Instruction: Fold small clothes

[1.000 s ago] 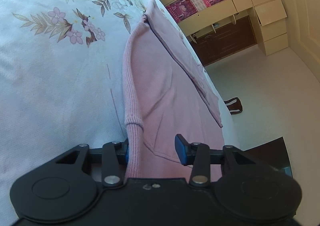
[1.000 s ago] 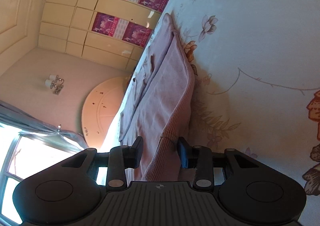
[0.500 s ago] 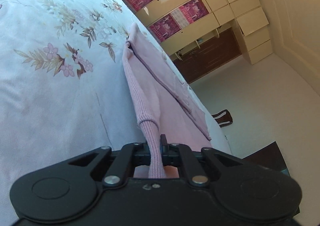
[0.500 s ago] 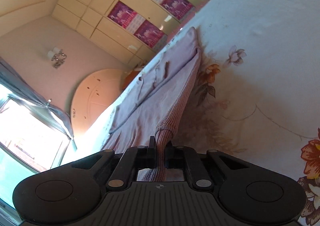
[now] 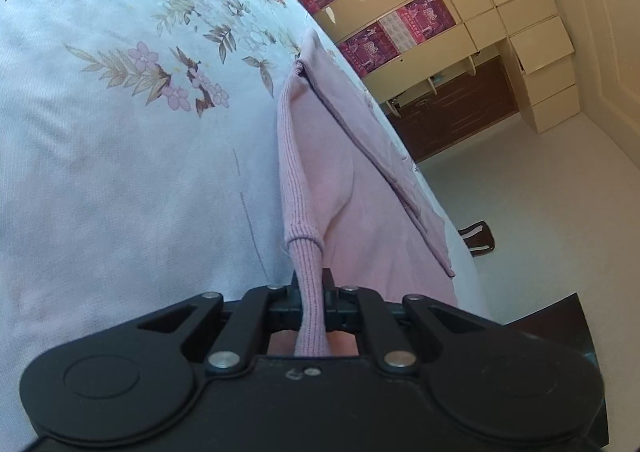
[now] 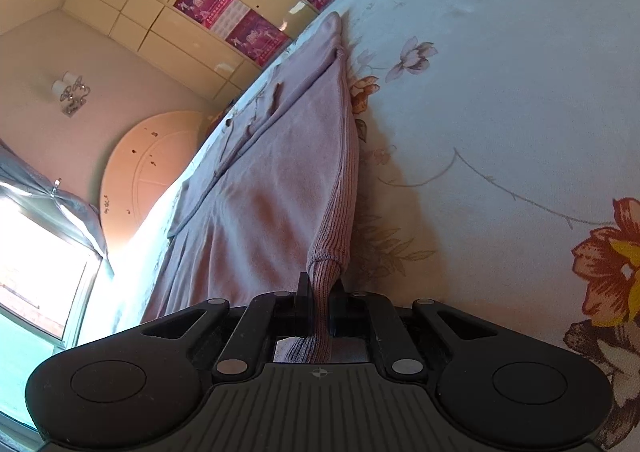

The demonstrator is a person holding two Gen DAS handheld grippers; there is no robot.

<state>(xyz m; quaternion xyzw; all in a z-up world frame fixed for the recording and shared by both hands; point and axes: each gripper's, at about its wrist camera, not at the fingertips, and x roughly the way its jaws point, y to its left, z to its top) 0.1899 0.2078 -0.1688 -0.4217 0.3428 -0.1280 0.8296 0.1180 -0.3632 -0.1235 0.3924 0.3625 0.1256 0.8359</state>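
A small pink garment [image 5: 360, 188] lies along the edge of a floral bed cover [image 5: 120, 132], a sleeve folded over its body. My left gripper [image 5: 311, 288] is shut on the ribbed hem at one corner, the fabric bunched between its jaws. In the right wrist view the same pink garment [image 6: 280, 180] stretches away from me, and my right gripper [image 6: 320, 292] is shut on the ribbed hem at the other corner. Both pinched corners are lifted a little off the bed cover [image 6: 500, 92].
The bed edge drops to a pale floor [image 5: 540, 212] where a dark slipper [image 5: 478, 238] lies. Cream cupboards with pink posters [image 5: 400, 24] line the far wall. A round headboard [image 6: 152, 168] and a bright window [image 6: 36, 264] appear in the right wrist view.
Both grippers stood open around the ribbed hem a second ago; both closed on it. The pinched corners have since risen slightly and the right gripper has rolled.
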